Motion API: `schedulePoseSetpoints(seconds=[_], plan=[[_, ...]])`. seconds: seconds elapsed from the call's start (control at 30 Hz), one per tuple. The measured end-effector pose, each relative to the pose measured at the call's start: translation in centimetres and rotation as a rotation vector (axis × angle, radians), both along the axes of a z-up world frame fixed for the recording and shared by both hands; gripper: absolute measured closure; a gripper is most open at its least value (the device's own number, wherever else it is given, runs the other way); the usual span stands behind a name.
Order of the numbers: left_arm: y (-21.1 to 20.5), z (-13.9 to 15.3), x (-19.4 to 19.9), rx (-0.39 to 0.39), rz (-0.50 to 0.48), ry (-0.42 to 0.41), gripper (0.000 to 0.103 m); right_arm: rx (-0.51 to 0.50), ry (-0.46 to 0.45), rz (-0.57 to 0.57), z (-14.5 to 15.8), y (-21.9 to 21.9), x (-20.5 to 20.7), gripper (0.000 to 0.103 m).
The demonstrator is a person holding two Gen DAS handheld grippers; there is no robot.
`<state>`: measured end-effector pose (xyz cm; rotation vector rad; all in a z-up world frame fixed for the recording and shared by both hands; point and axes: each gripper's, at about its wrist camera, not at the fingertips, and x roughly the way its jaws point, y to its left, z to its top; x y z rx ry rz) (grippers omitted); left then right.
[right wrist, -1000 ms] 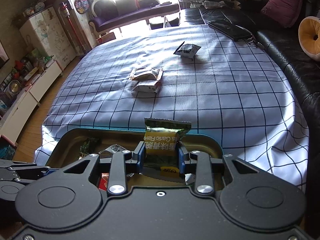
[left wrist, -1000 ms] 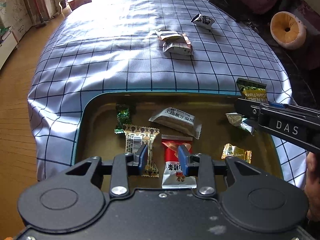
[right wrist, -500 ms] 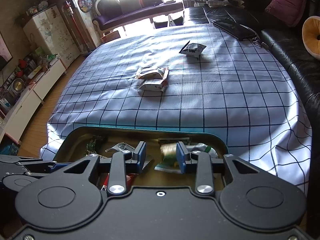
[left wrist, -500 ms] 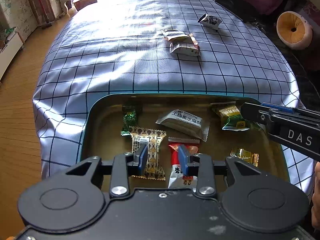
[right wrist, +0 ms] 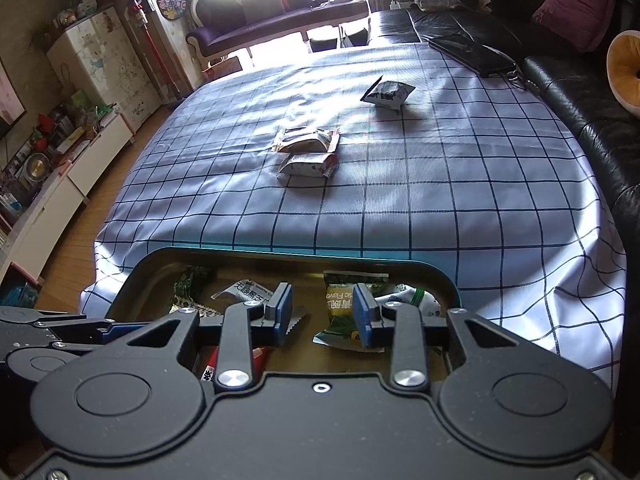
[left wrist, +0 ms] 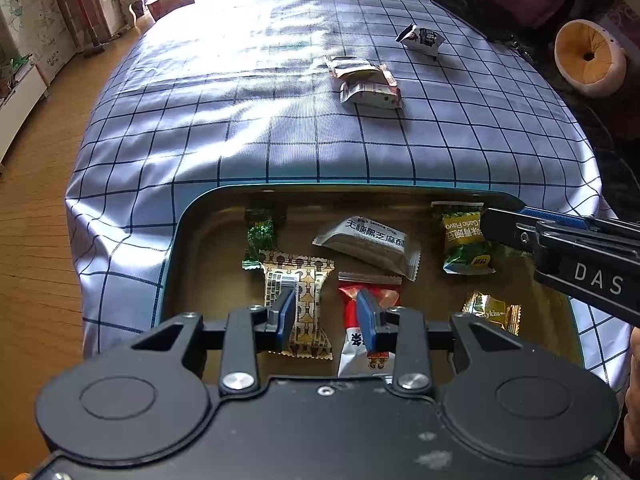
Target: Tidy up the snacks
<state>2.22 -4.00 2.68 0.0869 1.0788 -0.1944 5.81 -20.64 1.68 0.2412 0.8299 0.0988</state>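
Green snack packet (right wrist: 342,312) dropped into tray (right wrist: 160,258), lengthwise away, right tool (right wrist: 322,312) released, left tool (left wrist: 326,314) empty.

Left tool (left wrist: 326,312) angled down, jaws apart, empty. Right tool (right wrist: 322,312) angled down, jaws parted, empty.

Left wrist view: sits on the left gripper (left wrist: 326,312), looks steeply down along its blue-padded fingers, close over the teal-rimmed, gold-lined metal tray (left wrist: 172,240).
Left view's far field: blue-checked white tablecloth (left wrist: 240,120), wooden floor on the left, dark sofa top right.
Right wrist view: rides the right gripper (right wrist: 322,314), tilted less steeply, close over the tray's far right corner, taking in more room.
Cross-sighting: right gripper's black arm enters the left view from the right; left gripper shows at the right view's lower left.
Shared ground: tray, green garlic-flavour packet (left wrist: 466,242) (right wrist: 340,308), two pale wrapped snacks (left wrist: 366,82) (right wrist: 308,152), tablecloth.
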Motion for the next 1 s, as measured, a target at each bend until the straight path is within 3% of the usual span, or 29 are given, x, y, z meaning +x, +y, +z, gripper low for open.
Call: schedulePoseSetpoints(seconds=[0.4,1.0], plan=[[0.0,0.1,1.7,0.025,-0.008,-0.028,0.068,0.005,0.023,-0.023,-0.5,-0.6,0.6,0.060],[-1.2,2.0,8.9,0.112,-0.019,-0.191,0.065,-0.025,-0.007,-0.069,0.1,-3.2,5.0,0.060]])
